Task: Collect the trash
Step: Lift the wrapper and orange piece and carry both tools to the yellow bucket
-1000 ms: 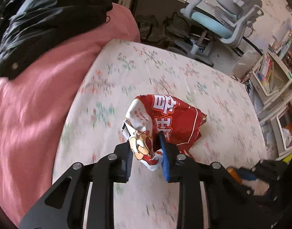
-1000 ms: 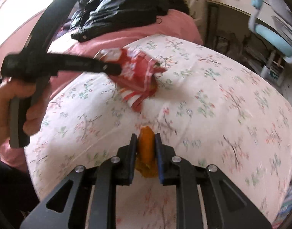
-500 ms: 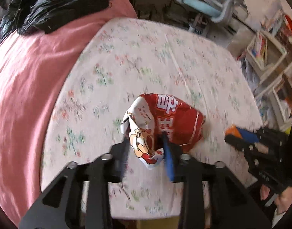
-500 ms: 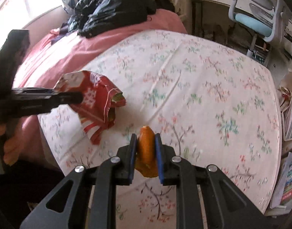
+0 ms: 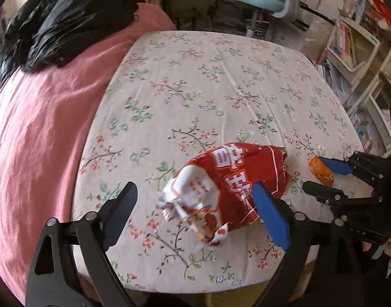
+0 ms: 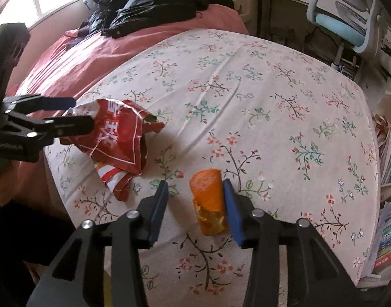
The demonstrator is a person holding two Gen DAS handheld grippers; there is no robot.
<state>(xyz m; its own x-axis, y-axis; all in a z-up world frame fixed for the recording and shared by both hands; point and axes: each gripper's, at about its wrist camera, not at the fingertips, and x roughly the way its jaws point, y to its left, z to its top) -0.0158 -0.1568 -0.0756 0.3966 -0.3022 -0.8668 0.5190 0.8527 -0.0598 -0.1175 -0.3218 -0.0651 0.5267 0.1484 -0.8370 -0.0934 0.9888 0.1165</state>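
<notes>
Both grippers just opened at the bed's (image 5: 200, 81) near edge: left gripper (image 5: 195, 199) fingers spread around red wrapper (image 5: 231, 179), right gripper (image 6: 195, 204) fingers parted beside orange scrap (image 6: 208, 199) — likely releasing to drop.

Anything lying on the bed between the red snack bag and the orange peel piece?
Nothing: in the right wrist view only bare floral sheet separates the red snack bag from the orange peel piece. The left wrist view shows the same gap.

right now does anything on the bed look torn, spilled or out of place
Yes. A crumpled red snack bag with a ragged torn edge sits on the floral sheet between the left tool's just-opened jaws. An orange peel piece sits between the right tool's jaws, also just opened. Nothing looks spilled.
</notes>
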